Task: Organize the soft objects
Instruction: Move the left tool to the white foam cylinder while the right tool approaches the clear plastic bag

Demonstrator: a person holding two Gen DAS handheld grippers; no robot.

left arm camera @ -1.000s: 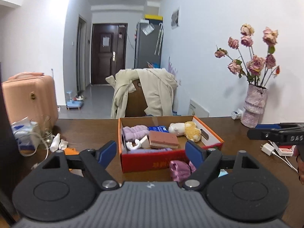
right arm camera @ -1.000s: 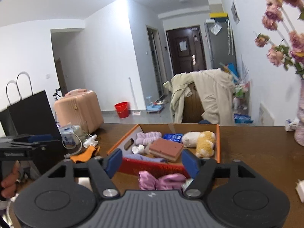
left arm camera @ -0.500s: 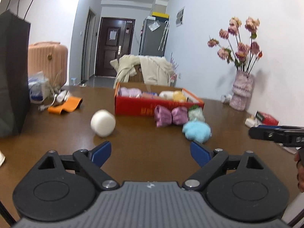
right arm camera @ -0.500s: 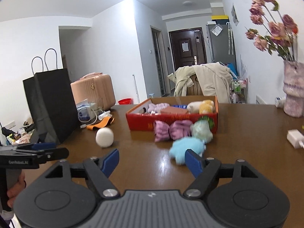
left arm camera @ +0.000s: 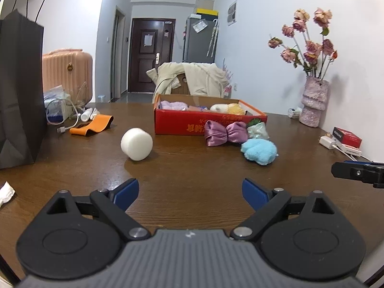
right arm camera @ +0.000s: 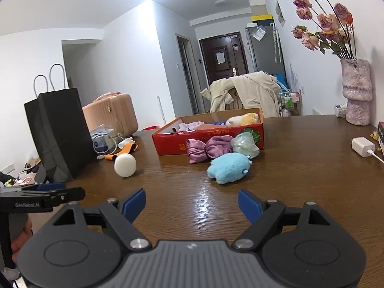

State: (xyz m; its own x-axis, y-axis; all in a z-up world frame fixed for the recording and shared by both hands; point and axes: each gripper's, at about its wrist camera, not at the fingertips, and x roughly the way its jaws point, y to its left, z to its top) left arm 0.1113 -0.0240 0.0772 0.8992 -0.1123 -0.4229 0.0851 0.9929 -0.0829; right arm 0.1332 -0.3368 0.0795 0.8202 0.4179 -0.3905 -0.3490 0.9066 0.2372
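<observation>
Both grippers, left (left arm camera: 189, 189) and right (right arm camera: 191, 201), are hovering spread and empty, jaws just widening. Bare table (left arm camera: 192, 168) is lying ahead of them; the ball (left arm camera: 136, 144), bow (left arm camera: 225, 133) and blue plush (left arm camera: 259, 151) are sitting beyond, near the box (left arm camera: 177, 124).

tongs (left arm camera: 189, 193): black arms | blue pads | grey ribbed body | silver screws

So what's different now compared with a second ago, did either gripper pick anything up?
No. Both grippers pulled back from the red box and sank toward the table. The left gripper and right gripper have just been opening their jaws, with nothing between them. The white foam ball, purple bow and blue plush lie where they were half a second ago.
</observation>
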